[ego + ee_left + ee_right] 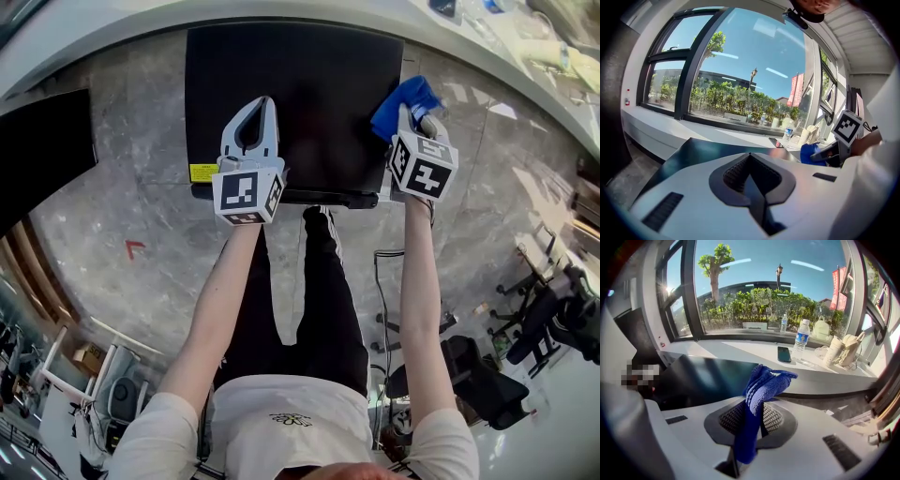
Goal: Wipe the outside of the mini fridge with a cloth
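The black mini fridge (309,94) stands in front of me, seen from above; its flat top also shows in the left gripper view (693,152) and the right gripper view (705,373). My left gripper (265,103) hovers over the fridge top's left half, jaws shut with nothing between them (750,155). My right gripper (410,117) is at the fridge's right edge, shut on a blue cloth (405,96). The cloth (761,385) sticks up from between the jaws (757,404) and folds over at its top. It hides the fingertips.
A white window sill (740,350) behind the fridge carries a water bottle (801,339), a phone (783,354) and bags (843,350). A black cabinet (42,150) stands at the left. An office chair (553,319) and a cable (382,300) are on the floor at the right.
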Tool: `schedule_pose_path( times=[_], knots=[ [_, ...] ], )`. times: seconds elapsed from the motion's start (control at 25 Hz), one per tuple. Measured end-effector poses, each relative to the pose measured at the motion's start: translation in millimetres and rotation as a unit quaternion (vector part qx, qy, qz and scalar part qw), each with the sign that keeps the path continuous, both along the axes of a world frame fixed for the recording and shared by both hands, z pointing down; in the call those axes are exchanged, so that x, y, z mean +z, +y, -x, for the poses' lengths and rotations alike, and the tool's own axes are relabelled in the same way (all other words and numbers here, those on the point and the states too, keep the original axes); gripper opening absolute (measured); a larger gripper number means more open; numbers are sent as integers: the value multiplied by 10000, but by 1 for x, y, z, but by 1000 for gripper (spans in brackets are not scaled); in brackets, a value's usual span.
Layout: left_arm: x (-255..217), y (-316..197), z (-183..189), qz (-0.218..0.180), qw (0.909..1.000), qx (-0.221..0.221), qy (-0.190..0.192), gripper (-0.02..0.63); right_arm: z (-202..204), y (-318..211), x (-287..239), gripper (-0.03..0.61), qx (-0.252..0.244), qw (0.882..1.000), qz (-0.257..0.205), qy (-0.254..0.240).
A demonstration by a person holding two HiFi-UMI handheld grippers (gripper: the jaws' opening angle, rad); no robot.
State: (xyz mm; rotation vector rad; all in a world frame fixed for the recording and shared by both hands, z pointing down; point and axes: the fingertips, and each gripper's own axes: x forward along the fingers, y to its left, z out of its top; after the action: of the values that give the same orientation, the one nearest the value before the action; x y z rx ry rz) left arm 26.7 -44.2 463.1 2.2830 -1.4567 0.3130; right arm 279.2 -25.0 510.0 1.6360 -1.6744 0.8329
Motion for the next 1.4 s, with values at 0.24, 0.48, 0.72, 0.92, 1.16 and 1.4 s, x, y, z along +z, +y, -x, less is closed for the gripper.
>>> schedule_pose_path(
  times=[0.24,0.48,0.72,0.92,1.16,1.4],
  knots=[
    [-4,5,13,29,9998,-202,24,3,48,-9,-49,61,-572,9972,-469,-113],
    [-21,6,42,-65,9991,-408,24,3,136,-14,-74,61,-1090,9896,-701,-619],
    [-25,5,107,-175,9969,-718,-253,3,252,-14,-67,61,-1627,9765,-609,-1274],
    [-26,13,177,-150,9918,-1199,-408,3,337,-10,-72,61,-2243,9624,-559,-1428],
    [-14,16,234,-61,9880,-1459,-496,3,397,-17,-55,61,-2600,9565,-388,-1264],
    [-3,12,269,31,9876,-1491,-481,3,431,-20,-5,61,-2161,9629,236,-1599]
  ],
)
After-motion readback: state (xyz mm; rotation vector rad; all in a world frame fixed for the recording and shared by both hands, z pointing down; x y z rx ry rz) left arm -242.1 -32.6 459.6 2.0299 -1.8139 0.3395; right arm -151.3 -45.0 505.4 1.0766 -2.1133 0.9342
